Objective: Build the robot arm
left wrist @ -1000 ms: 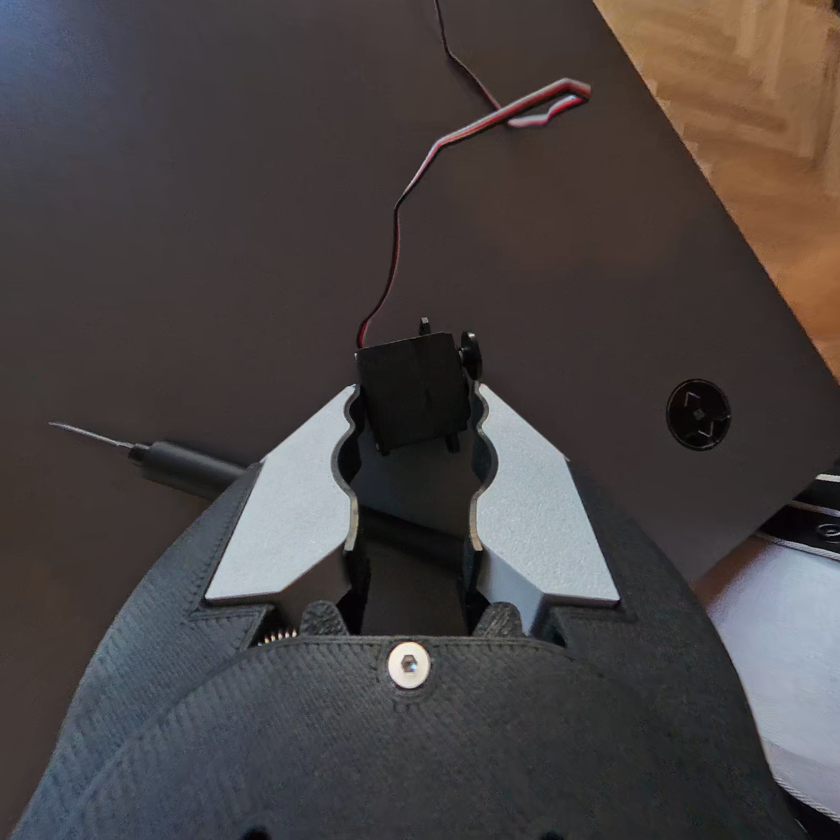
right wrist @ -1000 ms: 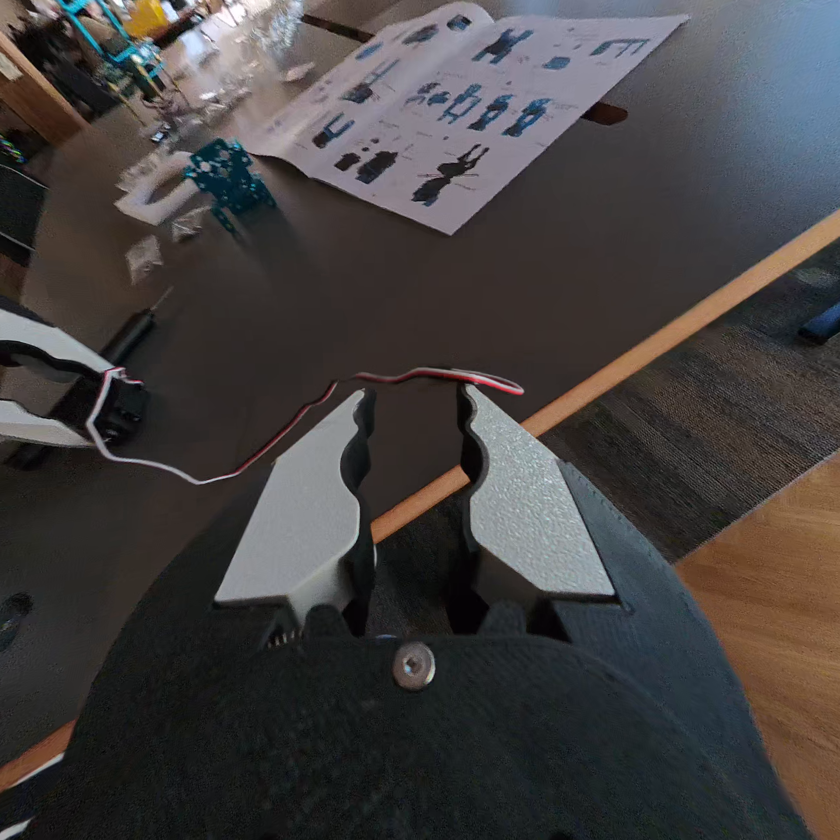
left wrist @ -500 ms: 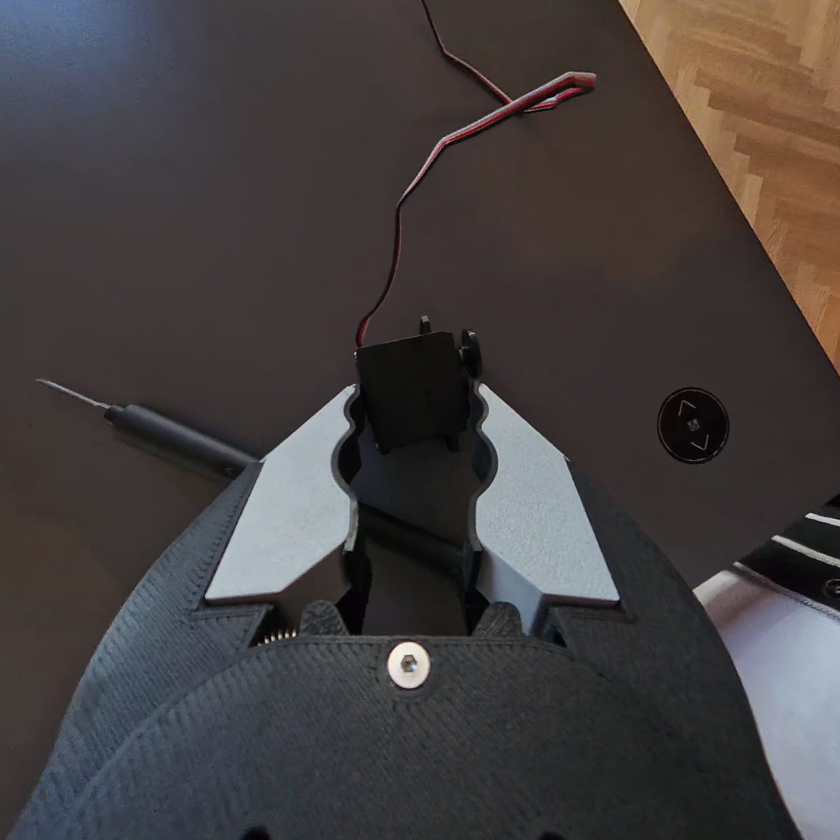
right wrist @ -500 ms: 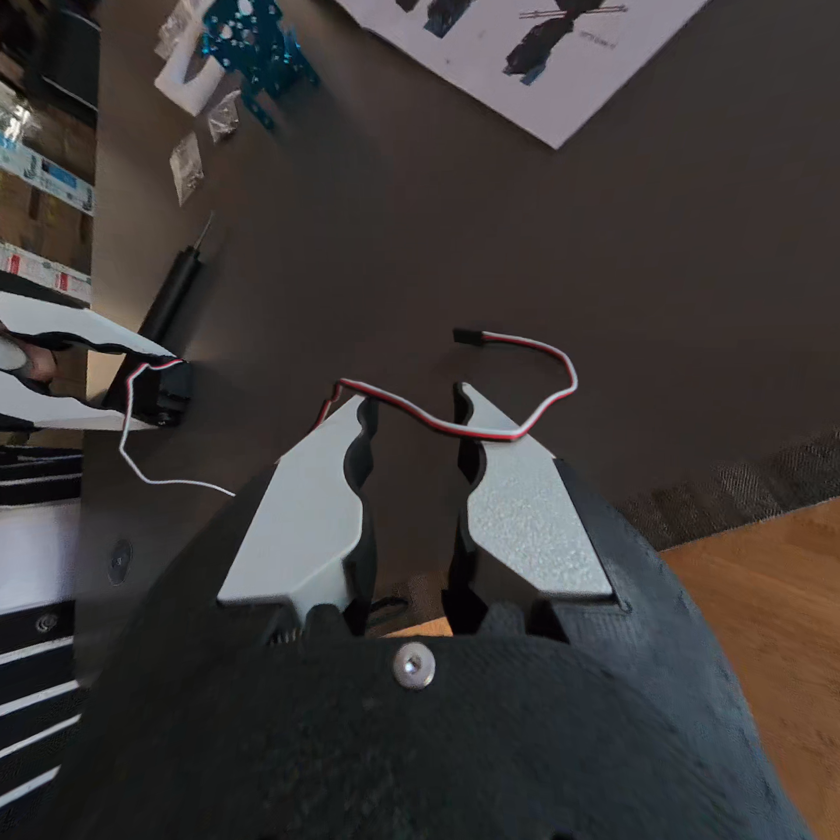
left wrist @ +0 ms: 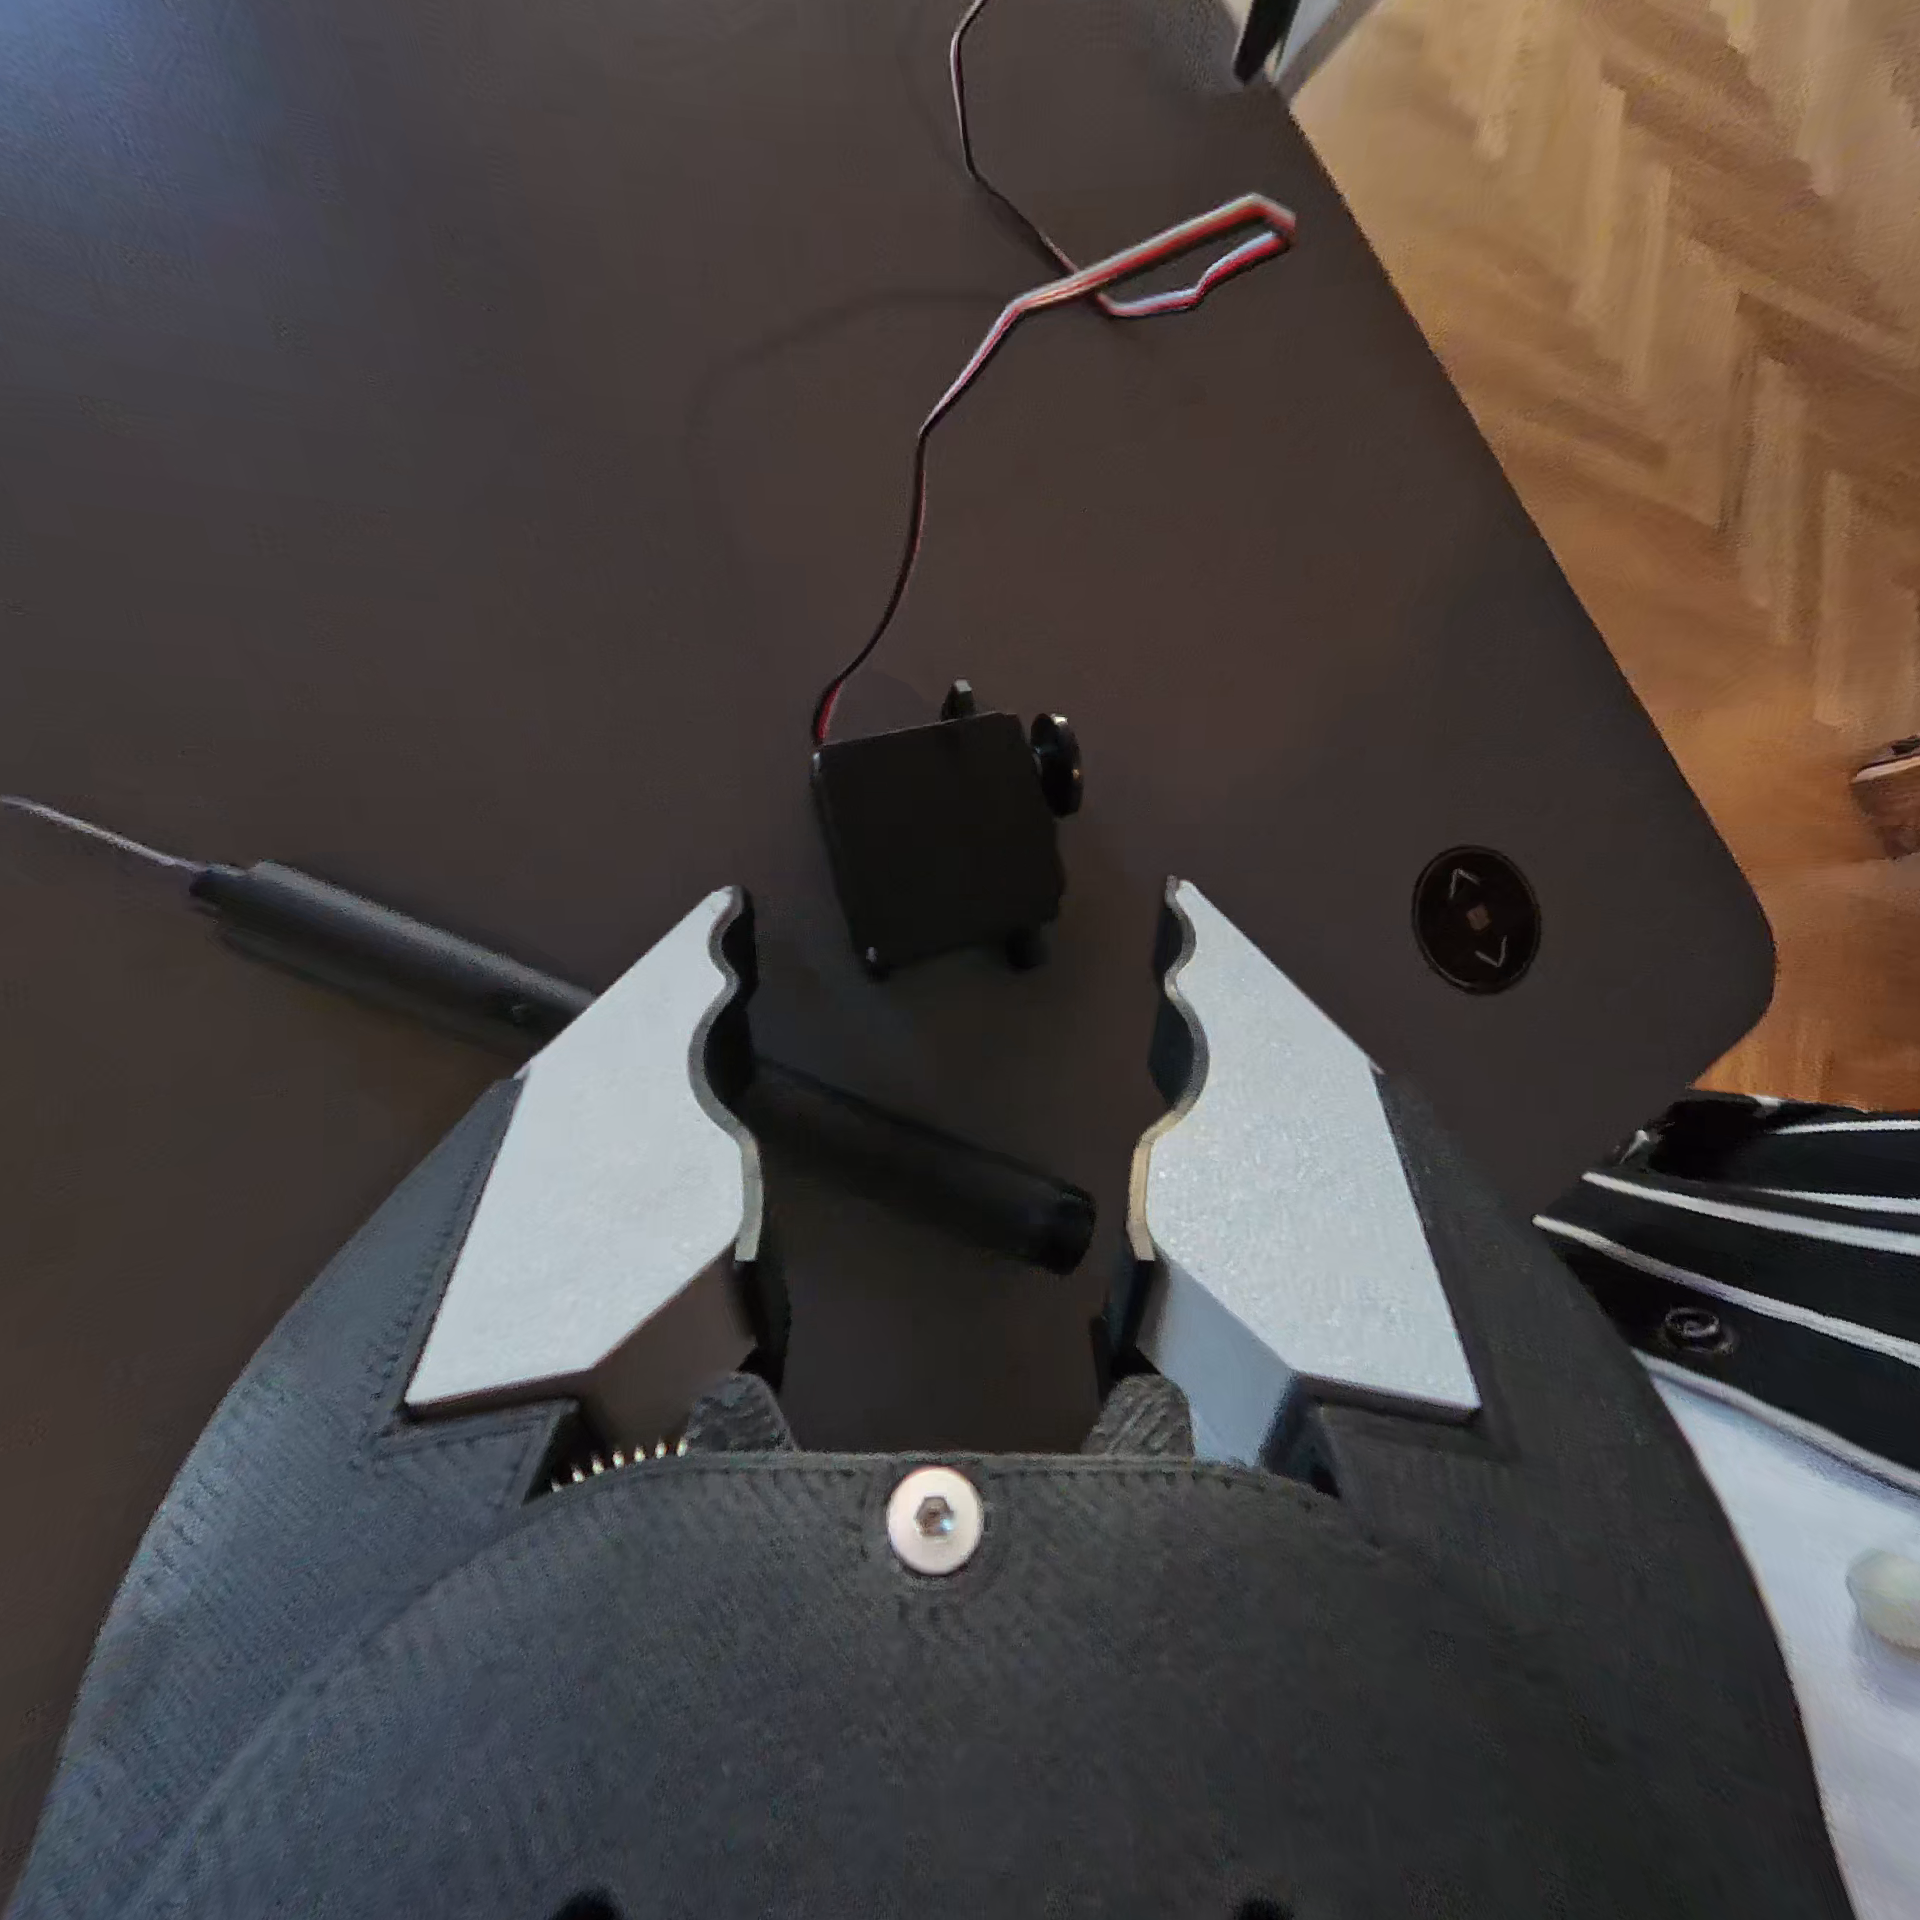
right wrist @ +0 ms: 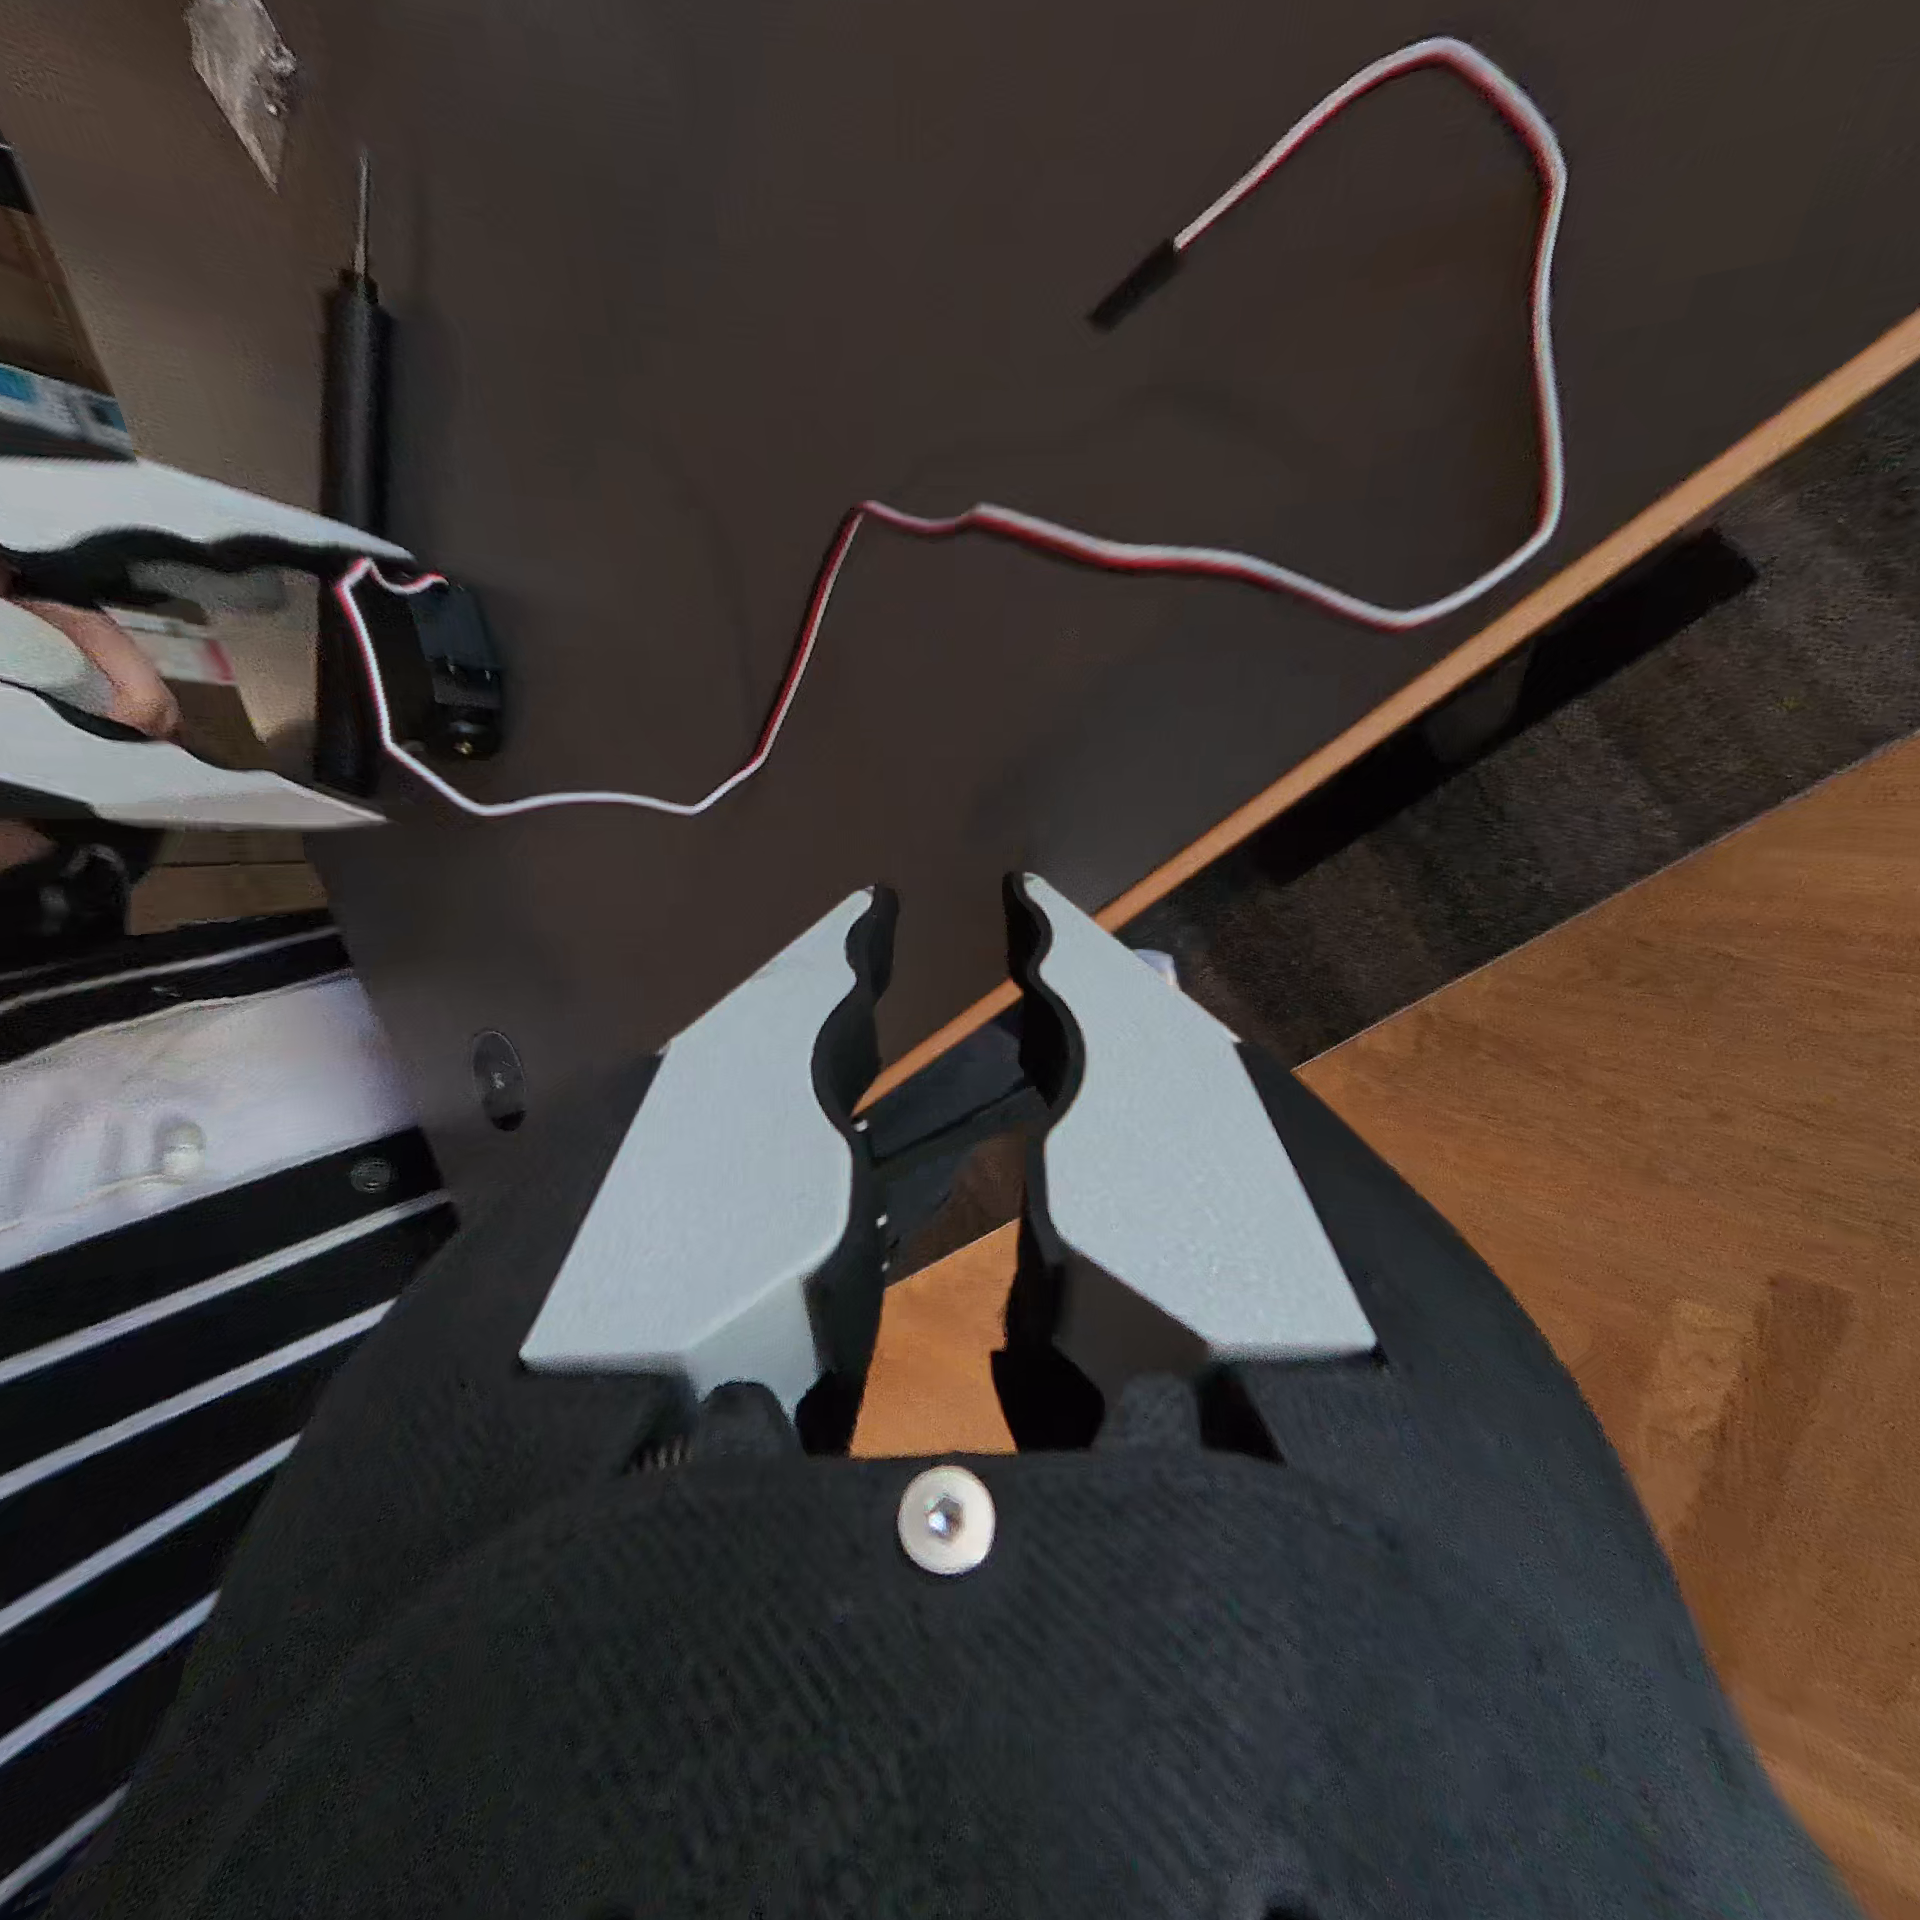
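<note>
A small black servo (left wrist: 940, 842) lies on the dark table (left wrist: 416, 416), just ahead of my left gripper (left wrist: 956, 891). The left jaws stand wide open, with a clear gap on both sides of the servo. Its red, white and black cable (left wrist: 914, 499) runs away across the table. In the right wrist view the servo (right wrist: 452, 665) sits at the tips of the left gripper's fingers (right wrist: 208, 514), and the cable (right wrist: 1143, 551) loops to a black plug (right wrist: 1132, 286). My right gripper (right wrist: 948, 894) is over the table's edge, its jaws narrowly apart with nothing between them.
A black screwdriver (left wrist: 395, 951) lies under and left of the left fingers; it also shows in the right wrist view (right wrist: 353, 374). A round black button (left wrist: 1475, 920) is set in the table near its corner. A person's striped clothing (right wrist: 156, 1299) is close. Wooden floor (right wrist: 1662, 1143) lies beyond the table edge. The left gripper's tips are roughly 20 cm from the right gripper's.
The left jaws opened and let go of the servo, which now rests on the table. The cable no longer lies across the right fingertips; the right gripper drew back and its jaws narrowed.
</note>
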Available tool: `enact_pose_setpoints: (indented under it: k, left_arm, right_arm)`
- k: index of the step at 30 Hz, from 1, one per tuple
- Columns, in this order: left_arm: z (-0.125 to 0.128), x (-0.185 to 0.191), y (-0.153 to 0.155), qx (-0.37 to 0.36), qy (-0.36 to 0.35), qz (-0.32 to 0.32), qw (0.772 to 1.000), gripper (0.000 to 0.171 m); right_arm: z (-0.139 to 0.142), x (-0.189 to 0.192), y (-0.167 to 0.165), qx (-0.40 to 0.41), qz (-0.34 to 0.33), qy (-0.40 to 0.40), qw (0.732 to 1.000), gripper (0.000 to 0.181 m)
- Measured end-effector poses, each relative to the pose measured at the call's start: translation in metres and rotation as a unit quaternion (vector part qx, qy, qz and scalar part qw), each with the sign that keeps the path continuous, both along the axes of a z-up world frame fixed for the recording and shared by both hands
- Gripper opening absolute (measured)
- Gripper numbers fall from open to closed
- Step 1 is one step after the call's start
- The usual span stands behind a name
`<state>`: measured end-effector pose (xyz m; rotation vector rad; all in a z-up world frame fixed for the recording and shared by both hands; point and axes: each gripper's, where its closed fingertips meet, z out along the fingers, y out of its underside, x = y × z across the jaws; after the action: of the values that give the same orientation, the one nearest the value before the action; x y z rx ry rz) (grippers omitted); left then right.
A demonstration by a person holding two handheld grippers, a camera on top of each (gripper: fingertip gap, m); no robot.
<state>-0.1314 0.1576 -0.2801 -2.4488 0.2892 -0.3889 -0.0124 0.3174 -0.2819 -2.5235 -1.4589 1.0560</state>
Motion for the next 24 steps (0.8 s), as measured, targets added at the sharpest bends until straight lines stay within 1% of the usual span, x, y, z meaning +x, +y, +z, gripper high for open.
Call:
enact_pose_setpoints:
  k: [2, 4, 5, 6, 7, 9, 10, 11, 12, 14, 16, 18, 20, 22, 23, 24]
  left_arm:
    - [0.01, -0.007, -0.003, 0.034, -0.02, -0.007, 0.999, 0.076]
    - [0.024, -0.018, -0.006, 0.083, -0.035, -0.013, 0.996, 0.074]
    - [0.033, -0.025, -0.007, 0.11, -0.04, -0.018, 0.993, 0.069]
    - [0.042, -0.033, -0.009, 0.138, -0.044, -0.025, 0.989, 0.06]
    - [0.053, -0.043, -0.011, 0.17, -0.046, -0.028, 0.984, 0.053]
    - [0.071, -0.067, -0.015, 0.226, -0.044, -0.028, 0.973, 0.048]
    - [0.075, -0.08, -0.017, 0.245, -0.039, -0.029, 0.968, 0.049]
    - [0.076, -0.094, -0.019, 0.254, -0.032, -0.032, 0.966, 0.052]
    - [0.072, -0.107, -0.021, 0.253, -0.025, -0.036, 0.967, 0.055]
    - [0.063, -0.129, -0.026, 0.243, -0.025, -0.051, 0.968, 0.063]
    - [0.059, -0.146, -0.029, 0.249, -0.04, -0.056, 0.966, 0.061]
    - [0.059, -0.157, -0.03, 0.241, -0.063, -0.056, 0.967, 0.06]
    - [0.063, -0.161, -0.03, 0.23, -0.082, -0.061, 0.968, 0.061]
    - [0.069, -0.167, -0.029, 0.241, -0.078, -0.074, 0.965, 0.06]
    - [0.07, -0.171, -0.027, 0.247, -0.067, -0.079, 0.963, 0.059]
    - [0.07, -0.176, -0.025, 0.252, -0.057, -0.082, 0.963, 0.059]
  right_arm:
    - [0.005, 0.004, -0.007, 0.03, -0.012, 0.016, 0.999, 0.023]
    - [0.014, 0.004, -0.01, 0.066, -0.04, 0.053, 0.996, 0.023]
    - [0.021, 0.002, -0.012, 0.09, -0.056, 0.083, 0.991, 0.024]
    - [0.031, -0.001, -0.012, 0.121, -0.081, 0.121, 0.982, 0.024]
    - [0.044, -0.005, -0.01, 0.15, -0.125, 0.165, 0.967, 0.024]
    - [0.073, -0.012, -0.018, 0.157, -0.214, 0.27, 0.926, 0.023]
    - [0.083, -0.016, -0.027, 0.154, -0.236, 0.31, 0.908, 0.022]
    - [0.086, -0.019, -0.038, 0.163, -0.245, 0.329, 0.898, 0.022]
    - [0.082, -0.023, -0.049, 0.182, -0.238, 0.324, 0.898, 0.022]
    - [0.067, -0.036, -0.072, 0.24, -0.195, 0.282, 0.908, 0.026]
    - [0.057, -0.052, -0.091, 0.287, -0.142, 0.255, 0.912, 0.028]
    - [0.051, -0.061, -0.102, 0.267, -0.129, 0.225, 0.928, 0.029]
    - [0.057, -0.069, -0.105, 0.258, -0.139, 0.229, 0.928, 0.028]
    - [0.064, -0.076, -0.114, 0.247, -0.133, 0.249, 0.927, 0.022]
    - [0.066, -0.08, -0.121, 0.238, -0.119, 0.258, 0.929, 0.017]
    - [0.065, -0.083, -0.131, 0.225, -0.101, 0.263, 0.933, 0.016]
